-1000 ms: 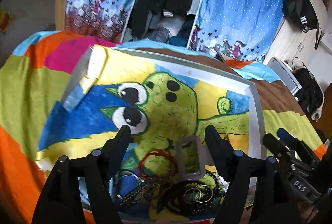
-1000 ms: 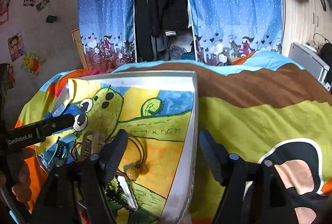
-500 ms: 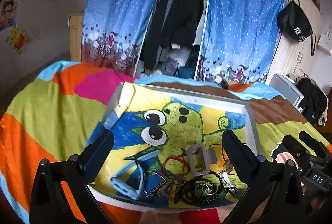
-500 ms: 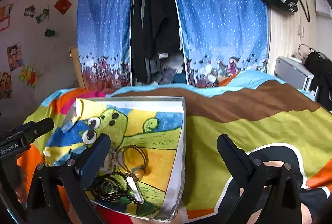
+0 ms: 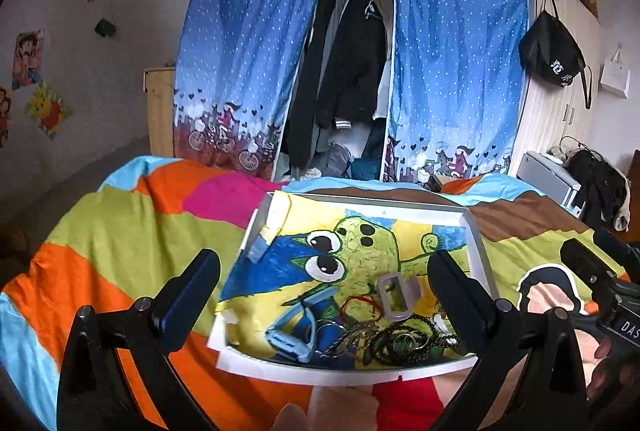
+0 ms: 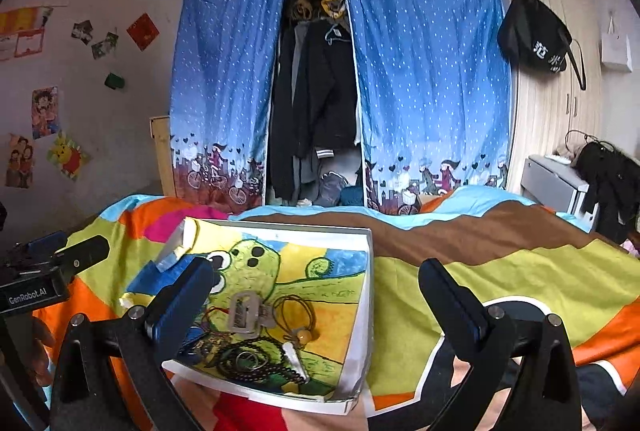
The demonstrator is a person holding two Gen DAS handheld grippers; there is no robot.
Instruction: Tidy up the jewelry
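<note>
Bedroom clutter frames my working surface: a bed under a patchwork blanket [image 5: 120, 239] of orange, green and pink, with no worktop anywhere, so everything rests on soft fabric.

Nearest to me, both tools hang above the bed with nothing in them. My left gripper [image 5: 324, 271] has its jaws spread as wide as they go, and the right gripper [image 6: 316, 279] is spread the same way, empty. I judge that I hold them open and raised so that I can survey the whole pile before I commit to a piece.

Just beyond the fingertips sits the shallow white-rimmed tray [image 5: 476, 251], lined with a painted green cartoon creature. Its raised rim keeps small pieces from rolling off into the bedding. The jewelry heap [image 5: 376, 335] is bunched at the tray's near end: dark beaded chains tangled with metal rings, a red cord, a light blue strap [image 5: 296, 335], a grey rectangular buckle [image 6: 244, 313] and a brown cord loop with an amber bead [image 6: 304, 336]. The far half of the tray is bare, which I read as room for sorting pieces apart.

Farther off, blue dotted curtains [image 6: 424, 71] hang parted over a wardrobe of dark clothes, and a black bag [image 6: 536, 39] hangs beside wooden cupboard doors.
</note>
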